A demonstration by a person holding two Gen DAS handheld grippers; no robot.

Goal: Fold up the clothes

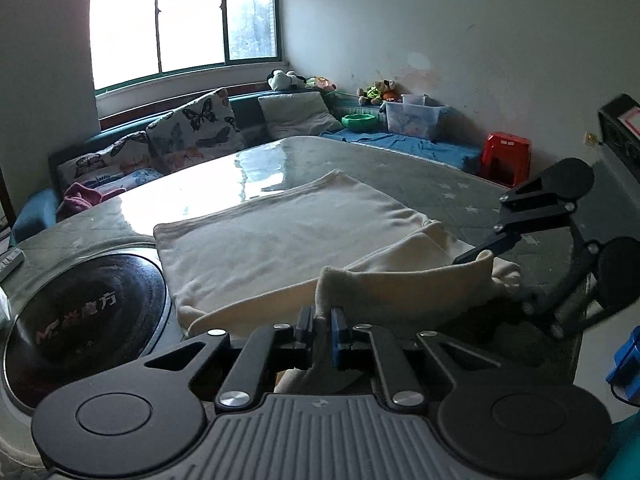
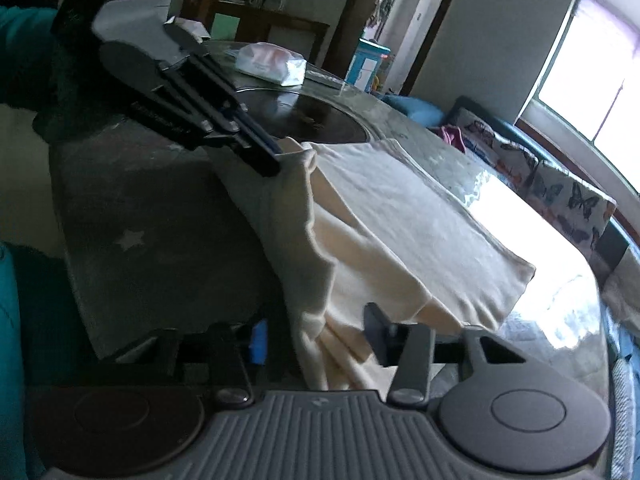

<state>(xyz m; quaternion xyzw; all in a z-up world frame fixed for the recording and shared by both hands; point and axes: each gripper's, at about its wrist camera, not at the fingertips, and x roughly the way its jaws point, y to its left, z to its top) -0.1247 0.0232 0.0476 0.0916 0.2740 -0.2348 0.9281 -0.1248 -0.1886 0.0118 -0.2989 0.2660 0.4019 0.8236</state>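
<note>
You hold the cream-coloured soft knit garment [image 1: 280,236] by its near edge, one corner in each gripper. The left gripper [image 1: 322,320] is clenched on a fold of the cloth between its fingers. The right gripper [image 2: 316,344] also has bunched cloth between its fingers, but there they look apart with a gap, so its grasp seems loose to me.

The rest of the garment lies flat on the grey star-printed tablecloth [image 1: 460,192], ahead of both jaws. Its long axis seems to run from side to side between your two grippers, and the free far edge points away from you, toward the window side.

The risk: the cloth can slip out of the right jaws when you lift, and then the fold will fall crooked. The glossy black round cooktop [image 1: 80,320], just left of the left jaws, touches the garment's edge, so the cloth may drag over it.
</note>
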